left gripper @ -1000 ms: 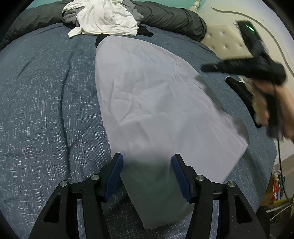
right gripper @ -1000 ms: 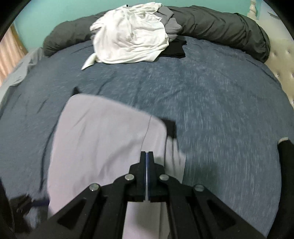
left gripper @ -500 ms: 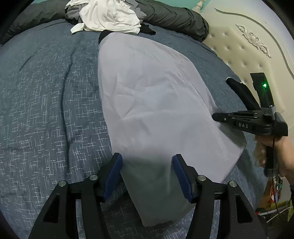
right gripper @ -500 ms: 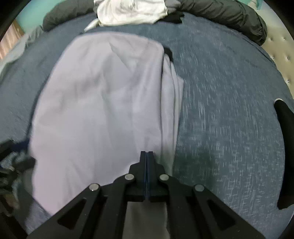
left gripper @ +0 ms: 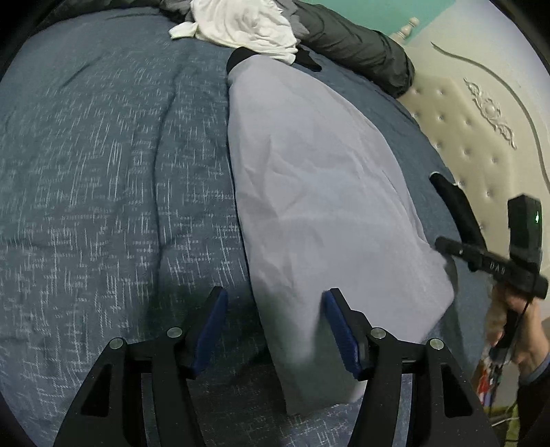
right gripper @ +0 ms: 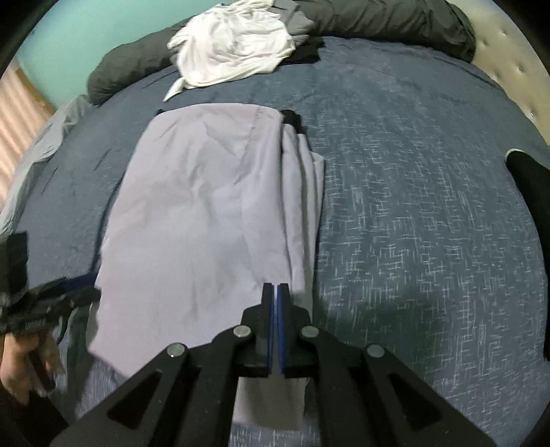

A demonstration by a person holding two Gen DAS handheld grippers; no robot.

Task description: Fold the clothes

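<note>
On the bed [left gripper: 103,206], my left tool [left gripper: 273,330] gapes over the lavender garment [left gripper: 319,213]; right tool [right gripper: 275,292] pinched on its edge. Only left view shows "DA"-something lettering.

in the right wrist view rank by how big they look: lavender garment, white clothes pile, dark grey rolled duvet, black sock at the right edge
1. lavender garment, clearly largest, though it is also nearest the camera.
2. dark grey rolled duvet, a long band partly hidden by the pile.
3. white clothes pile, close to the duvet, so this order is unsure.
4. black sock, smallest, cut by the frame.
</note>
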